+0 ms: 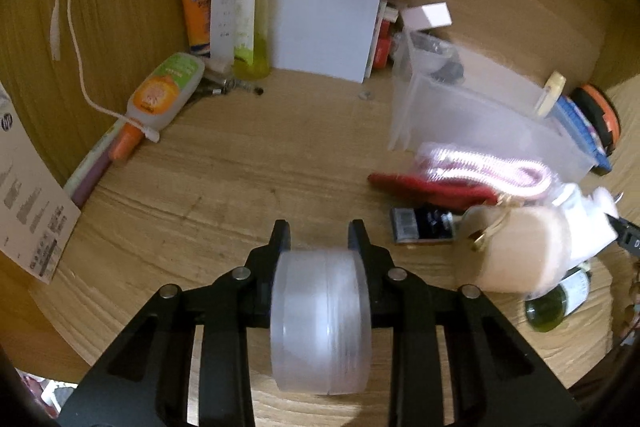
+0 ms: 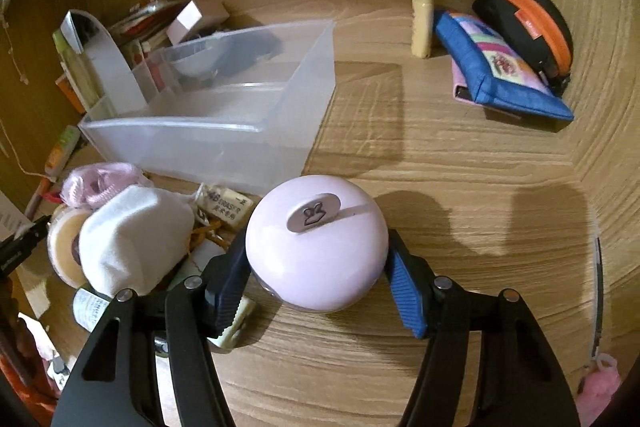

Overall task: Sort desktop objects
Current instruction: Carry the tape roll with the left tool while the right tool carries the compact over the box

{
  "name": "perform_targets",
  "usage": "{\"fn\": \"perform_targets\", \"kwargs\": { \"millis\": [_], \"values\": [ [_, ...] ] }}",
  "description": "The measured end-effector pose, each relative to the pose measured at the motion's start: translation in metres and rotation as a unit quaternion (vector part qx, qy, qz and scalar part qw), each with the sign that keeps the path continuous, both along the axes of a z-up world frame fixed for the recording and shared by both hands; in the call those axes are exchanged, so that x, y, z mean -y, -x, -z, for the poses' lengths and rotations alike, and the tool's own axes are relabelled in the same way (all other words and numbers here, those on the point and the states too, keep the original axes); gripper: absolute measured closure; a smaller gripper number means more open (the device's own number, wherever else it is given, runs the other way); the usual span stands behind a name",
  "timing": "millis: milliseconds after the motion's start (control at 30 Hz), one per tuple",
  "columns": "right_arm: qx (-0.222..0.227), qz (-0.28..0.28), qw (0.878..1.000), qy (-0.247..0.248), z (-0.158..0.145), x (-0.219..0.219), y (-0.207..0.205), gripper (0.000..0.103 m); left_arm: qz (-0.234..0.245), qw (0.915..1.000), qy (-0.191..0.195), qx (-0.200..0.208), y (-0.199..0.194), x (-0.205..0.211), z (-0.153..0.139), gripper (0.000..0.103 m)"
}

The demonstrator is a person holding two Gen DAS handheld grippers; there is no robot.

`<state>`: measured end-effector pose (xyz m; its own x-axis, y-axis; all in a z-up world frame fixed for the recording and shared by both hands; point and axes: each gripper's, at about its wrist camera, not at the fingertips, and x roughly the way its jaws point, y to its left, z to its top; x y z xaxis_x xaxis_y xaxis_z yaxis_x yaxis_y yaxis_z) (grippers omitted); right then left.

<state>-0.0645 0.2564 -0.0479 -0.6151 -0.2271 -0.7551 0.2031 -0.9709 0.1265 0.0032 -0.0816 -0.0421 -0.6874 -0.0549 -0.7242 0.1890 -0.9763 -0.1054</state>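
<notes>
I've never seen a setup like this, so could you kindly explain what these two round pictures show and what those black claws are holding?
No robot here: a person holds a two-finger gripper in each hand, and a fisheye camera on each looks forward along its fingers, hence the round, warped pictures.

The first is the left gripper's view; it is shut on a frosted translucent roll of tape. The second is the right gripper's view; it is shut on a round lilac case with a bunny tab on top.

Both look over a wooden desk. On it stand a clear plastic bin, a blue zip pouch and a black-and-orange round case. A white cloth pouch tops a small pile of clutter.
</notes>
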Motion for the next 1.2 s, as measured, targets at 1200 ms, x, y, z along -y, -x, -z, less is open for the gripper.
{"fn": "perform_targets", "kwargs": {
  "millis": [1200],
  "values": [
    [-0.075,-0.058,0.995,0.034,-0.055,0.027,-0.015,0.043,0.017,0.9989,0.024,-0.037,-0.017,-0.012,-0.052,0.074]
  ]
}}
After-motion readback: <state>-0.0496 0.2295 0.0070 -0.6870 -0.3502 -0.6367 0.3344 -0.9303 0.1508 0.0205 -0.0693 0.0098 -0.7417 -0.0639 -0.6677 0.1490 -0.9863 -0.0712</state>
